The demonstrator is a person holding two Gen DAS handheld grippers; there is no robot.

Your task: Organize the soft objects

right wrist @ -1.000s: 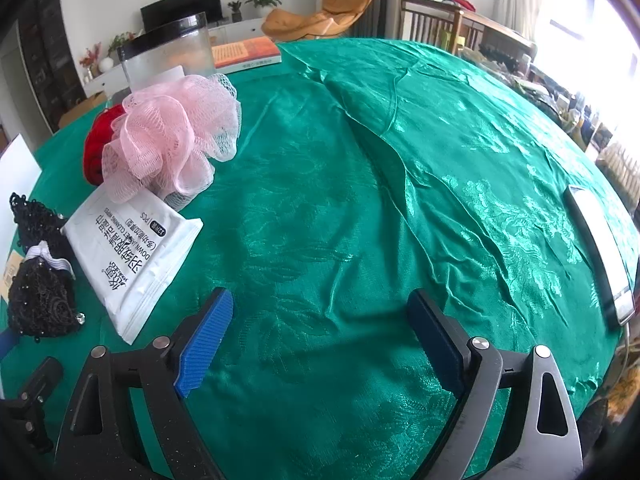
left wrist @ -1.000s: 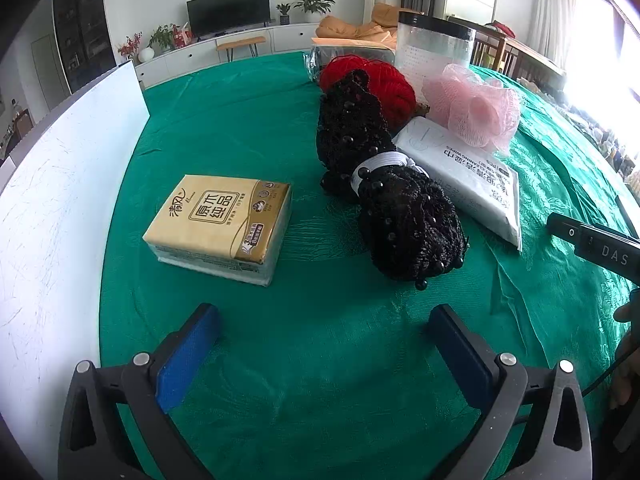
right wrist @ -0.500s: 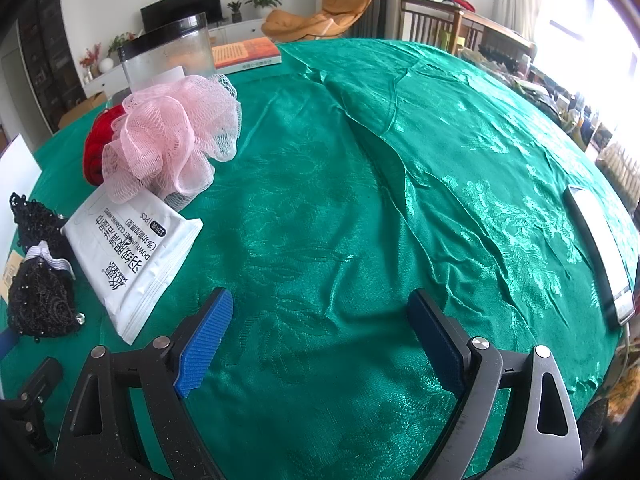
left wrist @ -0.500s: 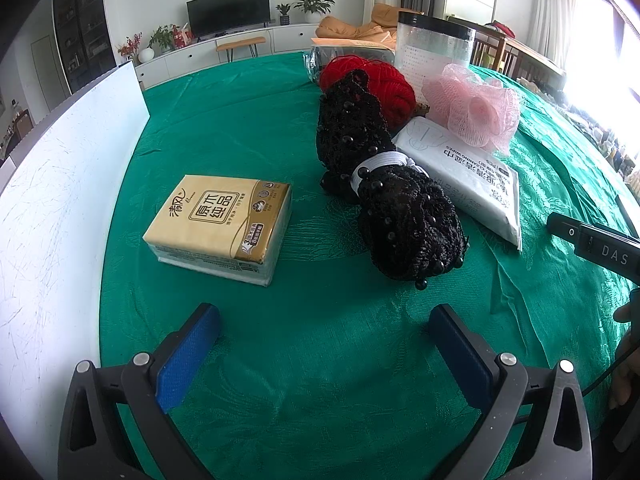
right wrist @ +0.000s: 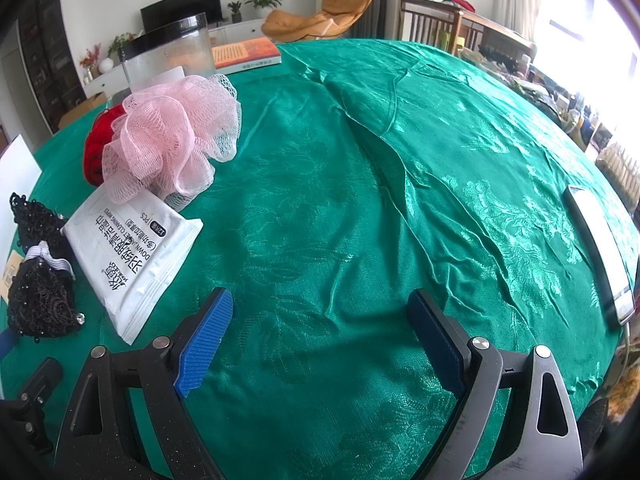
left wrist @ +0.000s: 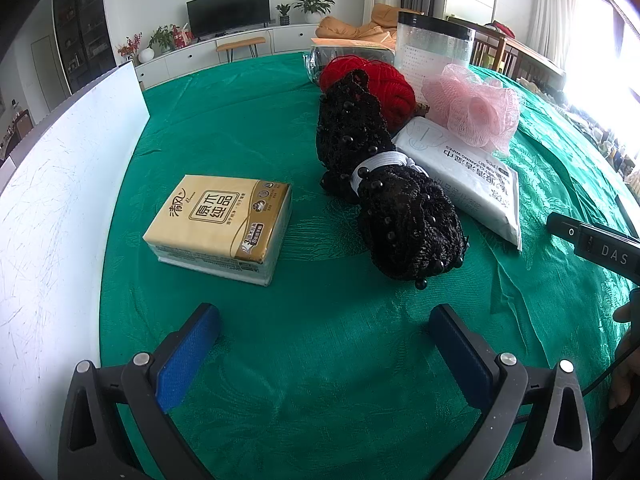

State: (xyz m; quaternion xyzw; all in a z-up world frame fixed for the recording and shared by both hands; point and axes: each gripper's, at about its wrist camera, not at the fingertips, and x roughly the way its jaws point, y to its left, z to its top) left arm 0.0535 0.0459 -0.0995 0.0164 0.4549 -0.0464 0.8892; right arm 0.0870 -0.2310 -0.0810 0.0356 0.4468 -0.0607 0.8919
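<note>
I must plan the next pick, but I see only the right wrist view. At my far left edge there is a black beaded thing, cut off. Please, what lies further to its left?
Observer: A yellow tissue pack lies flat on the green tablecloth, apart from the black beaded bundle.
Operator: And past the tissue pack?
Observer: A white board stands along that side of the table.
Operator: Is the left gripper busy with something?
Observer: No. The left gripper is open and holds nothing, above bare cloth short of the pack and the bundle.
</note>
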